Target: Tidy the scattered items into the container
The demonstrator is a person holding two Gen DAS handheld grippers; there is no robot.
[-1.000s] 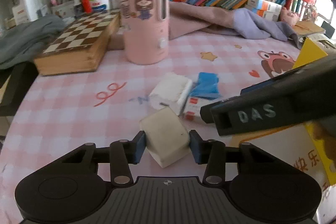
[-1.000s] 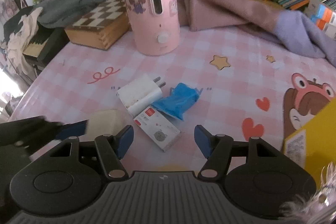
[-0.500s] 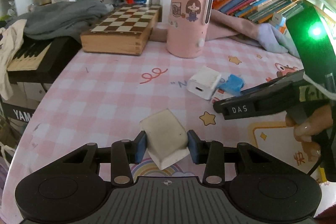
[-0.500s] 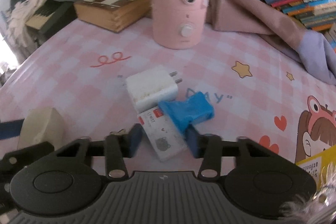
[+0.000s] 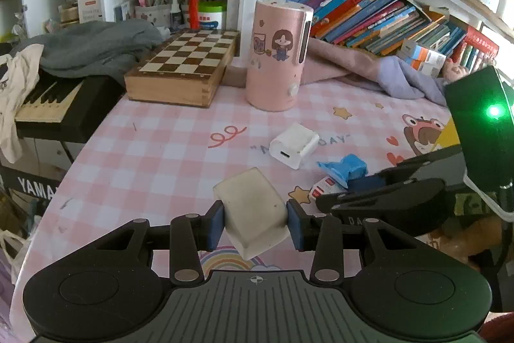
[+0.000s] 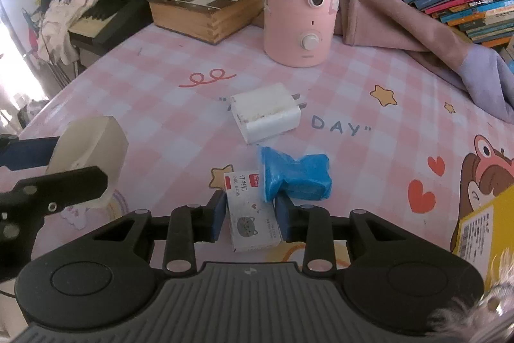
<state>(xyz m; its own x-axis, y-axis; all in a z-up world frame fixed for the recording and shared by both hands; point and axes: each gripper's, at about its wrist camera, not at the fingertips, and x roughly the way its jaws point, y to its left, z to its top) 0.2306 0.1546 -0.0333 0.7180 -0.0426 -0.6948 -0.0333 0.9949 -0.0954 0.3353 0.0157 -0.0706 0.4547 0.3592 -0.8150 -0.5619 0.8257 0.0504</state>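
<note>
Eraser [image 5: 253, 208] clamped in left tool [image 5: 255, 222] above pink worktop [image 5: 154, 156], right tool [image 6: 247, 216] closing on staple box [image 6: 252, 214], pads touching, charger [image 6: 266, 111] beyond.

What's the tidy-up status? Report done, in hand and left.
Done: nothing visibly in a container; the container itself isn't clearly in view. In hand: the left claw grips the cream block off the table; the right claw is closing on the small white box, which lies between its pads. Left: the white charger and the blue wrapped item lie on the pink tablecloth.
</note>
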